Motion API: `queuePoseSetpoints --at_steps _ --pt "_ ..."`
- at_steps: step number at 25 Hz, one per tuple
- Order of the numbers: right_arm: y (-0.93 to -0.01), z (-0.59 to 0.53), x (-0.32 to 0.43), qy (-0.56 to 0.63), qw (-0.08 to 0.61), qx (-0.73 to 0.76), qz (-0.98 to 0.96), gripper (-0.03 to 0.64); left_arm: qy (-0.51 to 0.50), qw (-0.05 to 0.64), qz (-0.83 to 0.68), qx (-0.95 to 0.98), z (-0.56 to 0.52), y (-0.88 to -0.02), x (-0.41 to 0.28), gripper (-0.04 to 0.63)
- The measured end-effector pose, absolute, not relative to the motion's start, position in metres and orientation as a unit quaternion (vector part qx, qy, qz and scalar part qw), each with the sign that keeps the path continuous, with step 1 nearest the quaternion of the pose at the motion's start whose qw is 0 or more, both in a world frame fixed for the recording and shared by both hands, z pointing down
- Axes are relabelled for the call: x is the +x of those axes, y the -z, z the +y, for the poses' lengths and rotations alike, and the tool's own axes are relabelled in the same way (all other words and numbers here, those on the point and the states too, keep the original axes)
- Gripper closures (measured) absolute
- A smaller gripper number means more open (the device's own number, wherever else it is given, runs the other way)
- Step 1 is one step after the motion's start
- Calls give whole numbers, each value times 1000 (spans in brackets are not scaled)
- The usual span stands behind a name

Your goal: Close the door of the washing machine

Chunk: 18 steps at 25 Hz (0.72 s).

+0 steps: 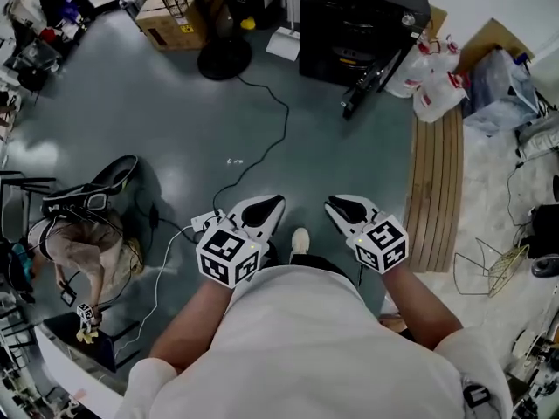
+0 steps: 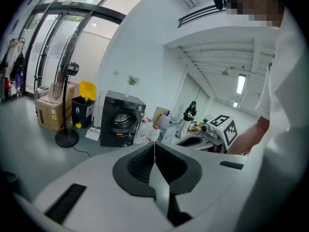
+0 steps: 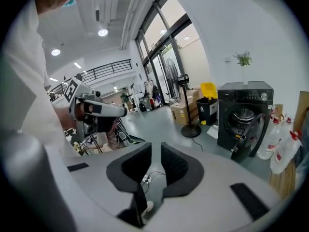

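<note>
**Head view.** I hold the left gripper (image 1: 266, 209) and the right gripper (image 1: 349, 209) side by side, both pointing forward over the grey floor (image 1: 157, 120). The washing machine (image 1: 358, 16) stands well ahead of them, a little to the right of the right gripper. Its door (image 1: 374, 81) is swung open towards me. A black cable (image 1: 278, 120) runs across the floor ahead of the left gripper.

**Left gripper view.** The left gripper (image 2: 154, 151) has its jaws pressed together, tip to tip, with nothing between them. The washing machine (image 2: 120, 119) lies well ahead, to the left of the jaw line, with its drum opening exposed. A standing fan (image 2: 66, 105) is further left. The marker cube (image 2: 224, 128) of the other gripper shows just beside, on the right.

**Right gripper view.** The right gripper (image 3: 155, 153) has its jaws a narrow gap apart and holds nothing; only floor and a white cable (image 3: 152, 175) show through the gap. The washing machine (image 3: 244, 110) stands well ahead, to the right of the jaws. Its door (image 3: 250, 135) hangs open in front of the drum, untouched by either gripper.
</note>
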State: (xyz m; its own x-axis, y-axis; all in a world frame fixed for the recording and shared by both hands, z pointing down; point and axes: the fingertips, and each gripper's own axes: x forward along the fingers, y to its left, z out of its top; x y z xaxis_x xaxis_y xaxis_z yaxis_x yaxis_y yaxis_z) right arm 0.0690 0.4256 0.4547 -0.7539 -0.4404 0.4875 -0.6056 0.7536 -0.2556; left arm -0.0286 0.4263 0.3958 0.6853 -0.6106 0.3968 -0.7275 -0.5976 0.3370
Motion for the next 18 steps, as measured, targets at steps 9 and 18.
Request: queuePoseSetpoints --at_steps 9,18 --pt "-489 322 85 -241 214 382 -866 543 -142 225 -315 911 313 -409 -55 575" --pt "-517 213 99 -298 211 516 -775 527 -172 193 -217 941 181 -395 -100 575"
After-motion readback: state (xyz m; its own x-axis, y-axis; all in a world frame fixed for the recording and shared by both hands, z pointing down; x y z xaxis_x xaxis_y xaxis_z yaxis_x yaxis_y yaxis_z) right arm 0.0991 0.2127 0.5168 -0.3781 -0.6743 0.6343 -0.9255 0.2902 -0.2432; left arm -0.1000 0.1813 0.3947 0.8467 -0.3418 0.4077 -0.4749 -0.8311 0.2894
